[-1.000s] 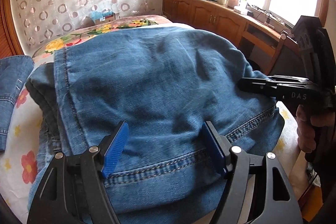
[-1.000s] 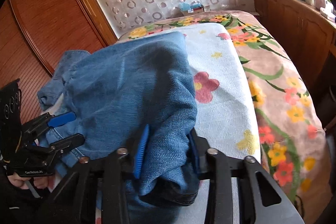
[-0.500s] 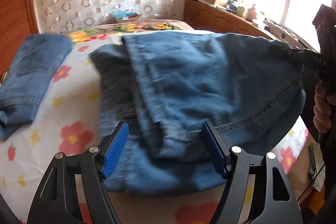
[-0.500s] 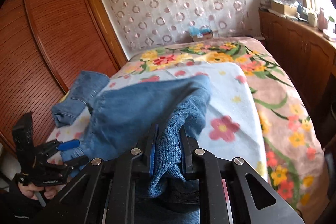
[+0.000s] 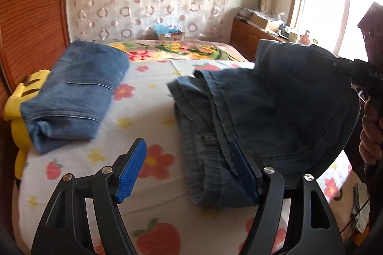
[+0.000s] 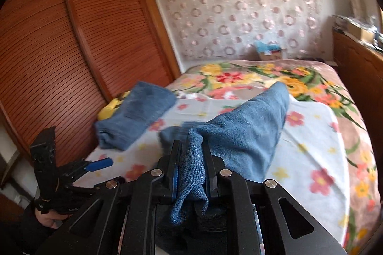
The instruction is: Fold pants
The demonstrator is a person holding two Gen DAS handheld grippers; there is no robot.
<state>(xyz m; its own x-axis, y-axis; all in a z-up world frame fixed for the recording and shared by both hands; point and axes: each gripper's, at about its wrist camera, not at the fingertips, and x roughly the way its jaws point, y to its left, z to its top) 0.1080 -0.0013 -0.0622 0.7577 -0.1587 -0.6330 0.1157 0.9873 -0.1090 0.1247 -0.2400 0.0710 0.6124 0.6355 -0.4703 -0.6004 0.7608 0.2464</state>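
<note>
We judge the jeans [image 5: 275,111] heavy, floppy denim; our right gripper [image 6: 191,173] pinches a bunched edge, while our left gripper [image 5: 189,173], spread wide, holds nothing beside their hem.

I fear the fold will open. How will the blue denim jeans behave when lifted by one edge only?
The blue denim jeans are probably floppy: they sag from the right gripper. Layers near the left gripper already splay, so they may slide apart.
</note>
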